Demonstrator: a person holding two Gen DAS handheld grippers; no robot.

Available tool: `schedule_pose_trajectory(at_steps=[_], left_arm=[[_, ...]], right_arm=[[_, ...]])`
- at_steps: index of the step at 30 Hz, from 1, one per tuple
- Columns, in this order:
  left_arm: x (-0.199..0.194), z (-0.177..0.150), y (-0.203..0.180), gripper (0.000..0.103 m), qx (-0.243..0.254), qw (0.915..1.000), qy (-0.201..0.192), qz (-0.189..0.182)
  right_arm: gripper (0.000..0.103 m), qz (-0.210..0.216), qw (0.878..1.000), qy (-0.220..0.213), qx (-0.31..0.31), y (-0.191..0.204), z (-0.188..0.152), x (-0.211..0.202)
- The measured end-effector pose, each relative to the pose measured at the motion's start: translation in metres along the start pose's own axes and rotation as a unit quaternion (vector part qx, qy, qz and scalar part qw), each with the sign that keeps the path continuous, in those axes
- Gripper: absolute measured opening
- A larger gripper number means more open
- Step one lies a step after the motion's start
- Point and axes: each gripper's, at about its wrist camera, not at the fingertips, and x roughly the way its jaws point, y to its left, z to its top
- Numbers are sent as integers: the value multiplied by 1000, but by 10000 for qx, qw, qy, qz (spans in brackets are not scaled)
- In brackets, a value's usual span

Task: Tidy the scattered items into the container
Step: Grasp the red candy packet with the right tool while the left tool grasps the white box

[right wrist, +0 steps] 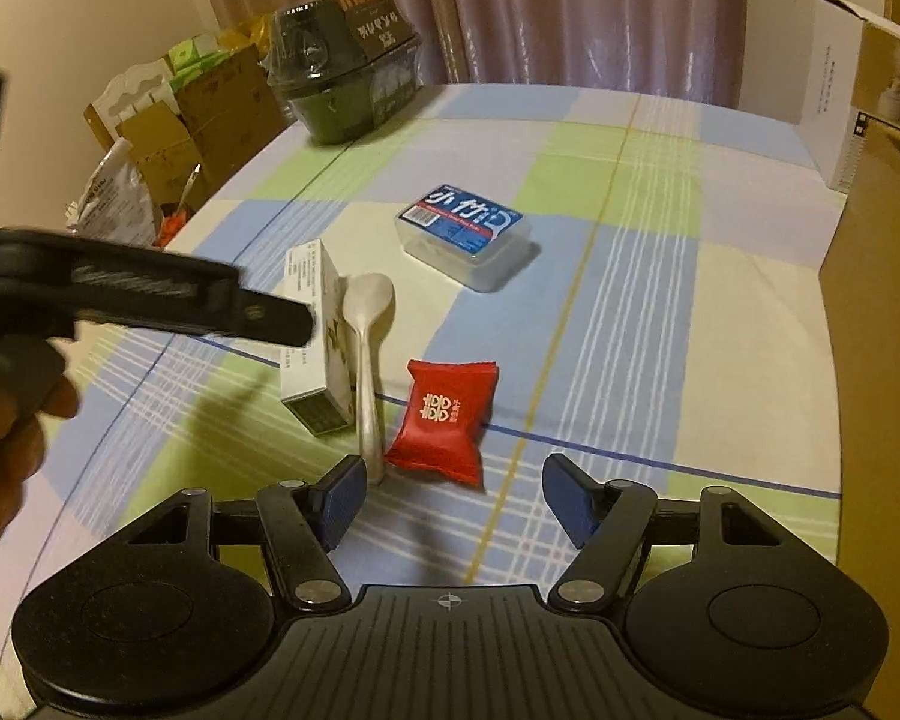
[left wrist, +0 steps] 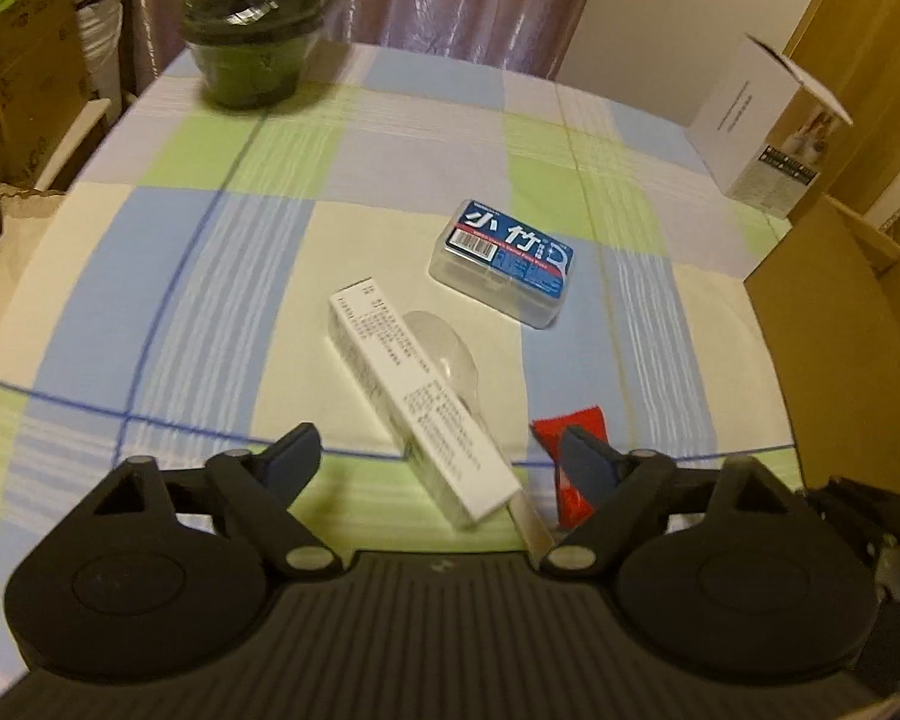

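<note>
Left wrist view: left hand-held gripper [left wrist: 435, 459] spreads around the white carton [left wrist: 417, 408], probably to grasp it; right hand-held gripper [right wrist: 453, 501] spreads before the red packet [right wrist: 444, 414].

Left wrist view looks steeply down, close over the checked tablecloth [left wrist: 168, 276]; white carton [left wrist: 417, 414] lies between its fingers. Right wrist view, equally near, has the red packet [right wrist: 444, 417] just ahead of its fingers. Both share carton, packet, floss box [left wrist: 501, 261] beyond the fingers.
</note>
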Motion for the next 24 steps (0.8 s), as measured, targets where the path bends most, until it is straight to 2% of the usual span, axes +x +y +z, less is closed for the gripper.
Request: schedule_pose_trajectory(at_steps=[4,6,10,12,21,23,24], left_arm=[[22,3,-1,56,125,9998,127,103],[23,2,1,51,243,9995,116,150],[19,2,10,36,540,9981,190,233],[16,2,13,35,712,9967,190,327],[23,2,13,34,924,9952,190,268],[25,0,12,34,961,9947,206,298],[26,-1,10,34,994,9944,210,305]], right_arm=[[72,-37,10000,-5,-17,-3,0,11],[72,-4,10000,-17,-9,-4,1,16],[72,16,10000,-36,-24,-5,6,28],[72,19,10000,-62,-38,-4,9,34],[72,-193,9995,-73,-237,7,20,56],[54,-240,9992,-22,-304,9,21,60],[49,-242,9991,25,-340,10,21,62]])
